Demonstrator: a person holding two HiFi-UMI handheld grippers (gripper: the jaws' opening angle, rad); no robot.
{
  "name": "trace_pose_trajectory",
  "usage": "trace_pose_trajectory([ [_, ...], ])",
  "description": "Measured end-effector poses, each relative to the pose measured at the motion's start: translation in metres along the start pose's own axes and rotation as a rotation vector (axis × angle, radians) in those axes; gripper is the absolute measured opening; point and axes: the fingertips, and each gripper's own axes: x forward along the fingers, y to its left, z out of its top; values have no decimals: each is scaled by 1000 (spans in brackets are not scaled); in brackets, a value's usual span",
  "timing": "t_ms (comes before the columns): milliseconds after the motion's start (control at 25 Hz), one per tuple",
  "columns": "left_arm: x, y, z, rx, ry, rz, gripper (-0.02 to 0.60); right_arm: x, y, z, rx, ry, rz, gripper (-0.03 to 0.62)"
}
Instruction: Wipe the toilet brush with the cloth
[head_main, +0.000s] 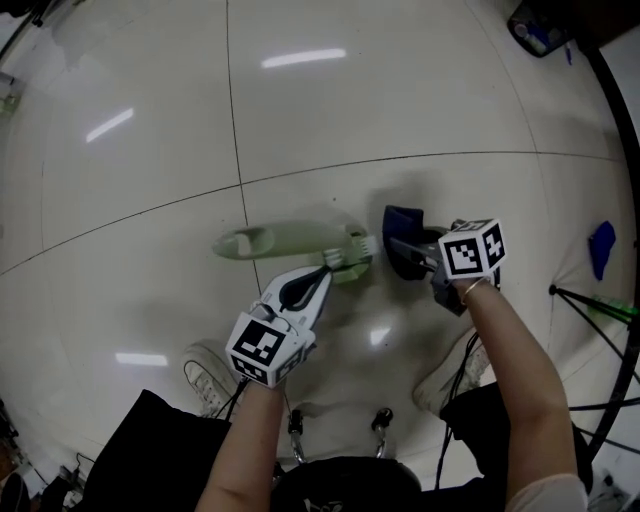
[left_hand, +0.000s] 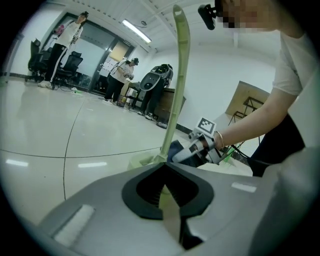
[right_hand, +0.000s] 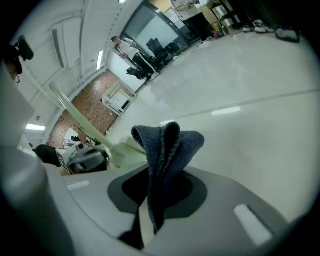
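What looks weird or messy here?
Nothing stands out. The left gripper is shut on the pale green toilet brush, the right gripper on the dark blue cloth. No spill or damage shows.

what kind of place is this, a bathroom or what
Most likely an open office or lab hall, not a bathroom: there is a wide glossy tiled floor, office chairs stand beside glass doors, and people are standing in the background.

No lettering, number or brand name is legible. The left hand-held gripper (head_main: 332, 265) and right hand-held gripper (head_main: 402, 246) bear only black-and-white square marker patterns (head_main: 472, 250).
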Motion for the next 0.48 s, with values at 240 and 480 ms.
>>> trace_pose_trajectory([
  [240, 5, 3, 4, -4, -14, 1, 6, 14, 76, 125, -216, -179, 143, 61],
  [480, 5, -4, 5, -18, -18, -50, 6, 78, 135, 137, -364, 4, 286, 61],
])
